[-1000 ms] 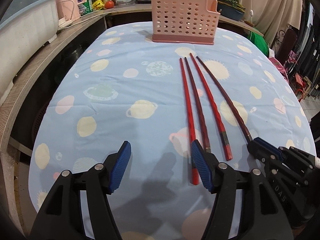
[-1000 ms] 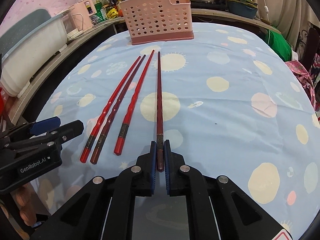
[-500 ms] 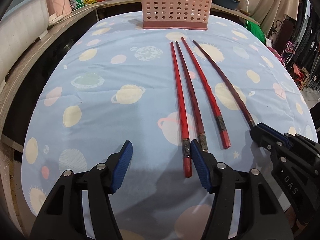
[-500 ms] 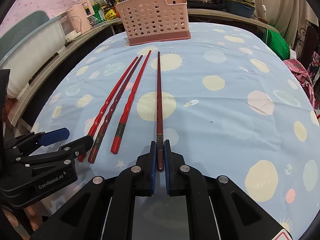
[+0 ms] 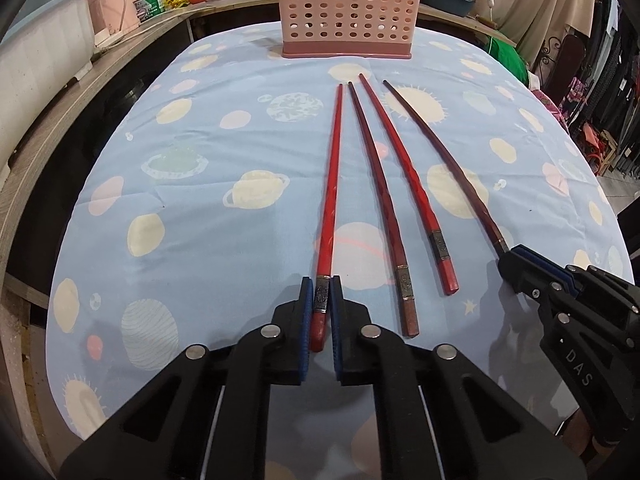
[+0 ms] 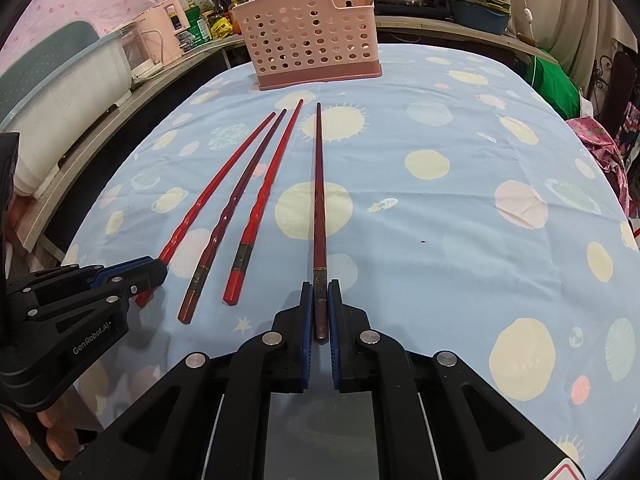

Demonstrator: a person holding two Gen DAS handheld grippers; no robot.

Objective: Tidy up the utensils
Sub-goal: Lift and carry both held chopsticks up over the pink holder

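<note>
Several chopsticks lie side by side on the blue planet-print tablecloth, tips toward a pink perforated utensil basket (image 5: 348, 8) at the far end, which also shows in the right wrist view (image 6: 312, 36). My left gripper (image 5: 321, 292) is shut on the thick end of the leftmost bright red chopstick (image 5: 332, 176). My right gripper (image 6: 320, 296) is shut on the thick end of the rightmost dark red chopstick (image 6: 319, 184). A dark red chopstick (image 5: 380, 208) and a bright red chopstick (image 5: 404, 168) lie loose between them.
A wooden counter (image 5: 48, 136) runs along the left with a white tub (image 5: 36, 56), a pink appliance (image 6: 160, 36), bottles and pots behind. The tablecloth (image 6: 460, 208) spreads to the right. Green cloth (image 6: 556, 80) lies past the right edge.
My left gripper moved right over the leftmost red chopstick and closed on its thick end. My right gripper has stayed shut on the dark red chopstick.
</note>
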